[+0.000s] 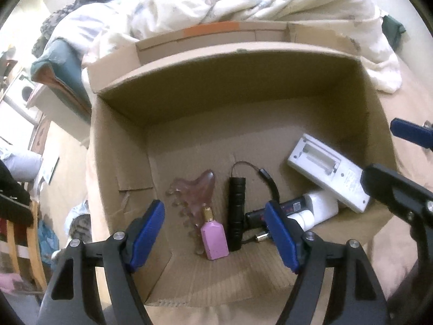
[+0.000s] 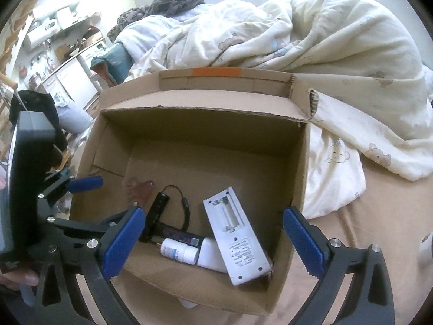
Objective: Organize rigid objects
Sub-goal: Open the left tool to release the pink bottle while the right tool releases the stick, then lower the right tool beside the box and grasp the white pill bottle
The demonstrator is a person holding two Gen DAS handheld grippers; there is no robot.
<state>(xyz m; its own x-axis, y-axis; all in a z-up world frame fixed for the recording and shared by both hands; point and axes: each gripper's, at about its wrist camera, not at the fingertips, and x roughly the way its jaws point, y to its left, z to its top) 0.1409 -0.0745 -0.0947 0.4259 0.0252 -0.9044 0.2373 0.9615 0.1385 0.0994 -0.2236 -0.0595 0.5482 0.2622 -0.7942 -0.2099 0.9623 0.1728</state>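
An open cardboard box [image 1: 243, 81] sits on a bed; it also shows in the right wrist view [image 2: 205, 124]. On its floor lie a pink bottle [image 1: 214, 239], a translucent pink comb-like tool [image 1: 194, 189], a black flashlight [image 1: 236, 214] with a strap, a white remote [image 1: 328, 172] face down with its battery bay open, and a white pill bottle [image 2: 178, 250] beside a white tube [image 2: 211, 256]. My left gripper [image 1: 216, 235] is open and empty above the pink bottle. My right gripper [image 2: 213, 241] is open and empty over the box's near edge, above the remote [image 2: 235, 235].
A rumpled cream duvet [image 2: 311, 40] lies behind and right of the box on a tan sheet [image 2: 379, 216]. A teal pillow [image 1: 62, 62] sits at the left. Shelves and appliances [image 2: 54, 32] stand far left. The right gripper's arm [image 1: 400, 189] shows at the right of the left wrist view.
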